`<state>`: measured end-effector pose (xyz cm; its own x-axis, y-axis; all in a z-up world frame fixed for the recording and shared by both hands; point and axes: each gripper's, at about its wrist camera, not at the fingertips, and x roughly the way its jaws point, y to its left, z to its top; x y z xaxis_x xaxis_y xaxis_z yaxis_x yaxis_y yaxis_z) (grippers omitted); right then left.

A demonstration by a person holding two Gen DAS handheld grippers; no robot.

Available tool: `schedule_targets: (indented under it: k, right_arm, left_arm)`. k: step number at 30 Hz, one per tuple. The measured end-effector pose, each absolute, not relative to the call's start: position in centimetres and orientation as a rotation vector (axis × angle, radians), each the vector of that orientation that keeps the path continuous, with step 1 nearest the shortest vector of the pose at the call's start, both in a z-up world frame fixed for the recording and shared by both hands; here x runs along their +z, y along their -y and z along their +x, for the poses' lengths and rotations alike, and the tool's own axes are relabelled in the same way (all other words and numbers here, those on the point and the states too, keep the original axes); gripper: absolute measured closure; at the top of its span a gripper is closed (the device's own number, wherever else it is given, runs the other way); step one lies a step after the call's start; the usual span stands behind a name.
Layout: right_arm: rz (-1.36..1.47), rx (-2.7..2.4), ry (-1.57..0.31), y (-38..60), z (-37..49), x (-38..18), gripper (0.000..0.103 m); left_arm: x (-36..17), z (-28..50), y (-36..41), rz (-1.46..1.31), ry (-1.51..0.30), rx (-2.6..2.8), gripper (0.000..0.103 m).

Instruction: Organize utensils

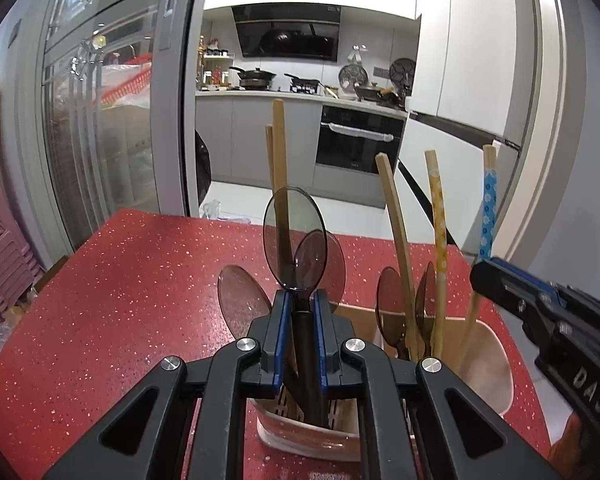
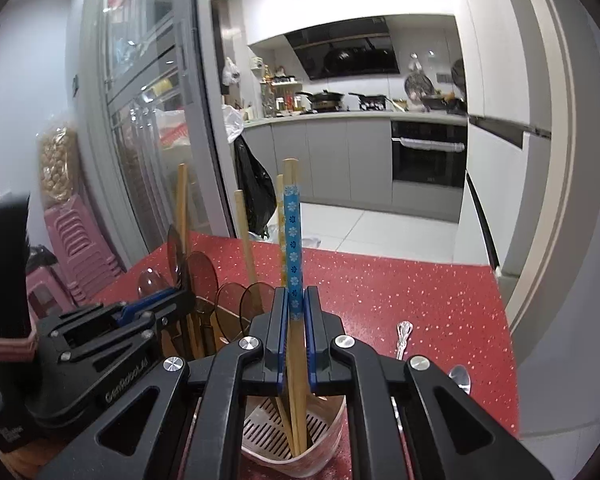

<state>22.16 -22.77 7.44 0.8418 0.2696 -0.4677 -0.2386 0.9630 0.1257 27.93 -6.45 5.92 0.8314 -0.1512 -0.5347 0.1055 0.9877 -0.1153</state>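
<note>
Red table (image 1: 120, 300); one holder (image 1: 496, 360); left gripper (image 1: 300, 304) jaws clamping spoon (image 1: 294, 236); right gripper (image 2: 296, 300) jaws clamping chopstick (image 2: 292, 240).

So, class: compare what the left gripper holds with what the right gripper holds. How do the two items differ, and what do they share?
The left gripper holds a smoky translucent plastic spoon; the right gripper holds wooden chopsticks with a blue flowered band. The spoon ends in a broad oval bowl at the top; the chopsticks are thin, straight sticks. Shared: both stand upright, clamped in shut jaws, with lower ends inside the pink utensil holder.
</note>
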Motion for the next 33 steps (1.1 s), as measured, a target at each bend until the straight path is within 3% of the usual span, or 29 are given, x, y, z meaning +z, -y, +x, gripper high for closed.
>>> schedule_targets:
  k: [5,8,9,33]
  right_arm:
    - [0.117,0.297,-0.583,23.5,23.8,7.2,0.091]
    - [0.136,0.301,-0.613,23.9,24.2,7.1,0.067]
    - [0.147,0.297,-0.604,24.1,24.0,7.2,0.065]
    - [0.19,0.281,-0.58,25.9,18.6,8.7,0.054]
  left_arm:
    - [6.0,28.2,6.7,-0.063,-0.605,-0.148,0.066]
    - [6.1,28.1,6.6,-0.067,-0.615,-0.142,0.066]
    - [6.2,28.1,6.6,-0.071,-0.617,-0.138,0.066]
    - [7.6,26.6,6.4,-0.055,-0.575,-0.129,0.066]
